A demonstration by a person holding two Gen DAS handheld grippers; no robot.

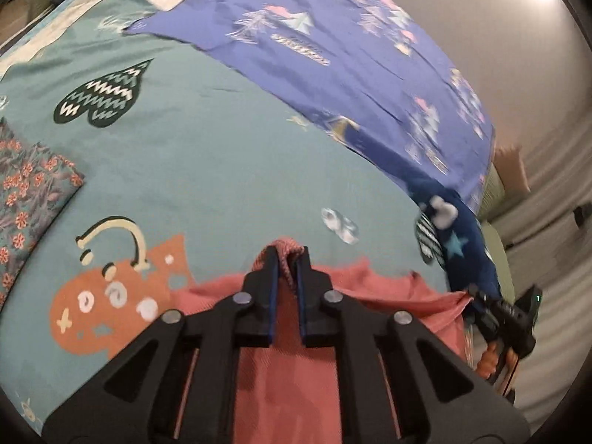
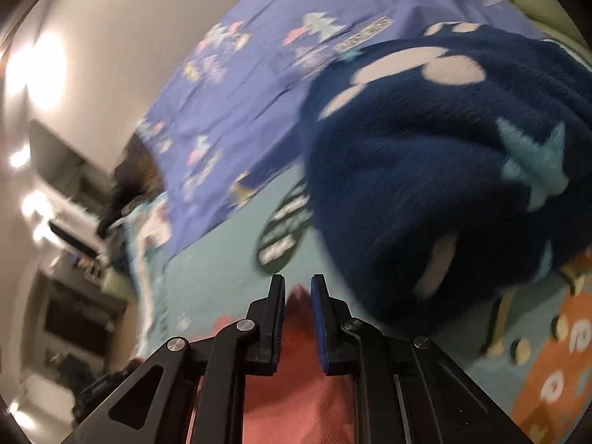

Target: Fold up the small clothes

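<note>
The left gripper is clenched on a bunched edge of the coral-pink garment, a small fold of the knit poking up between its blue-lined fingers. The rest of the garment spreads beneath the gripper body over the teal bedspread, and much of it is hidden by the black linkage. At the right edge of the left wrist view the right gripper pinches another corner of the same cloth, stretched out to a point; that part is small and blurred.

In the right wrist view the right gripper has pink cloth between its fingers, which stand slightly apart near the tips; motion blur smears the fabric there, so the exact contact is hard to make out.

A navy fleece blanket with pale stars lies bunched just beside the garment. A purple printed sheet covers the far part of the bed. A folded floral cloth lies at the left, cut off by the frame. The room behind is too blurred to read.
</note>
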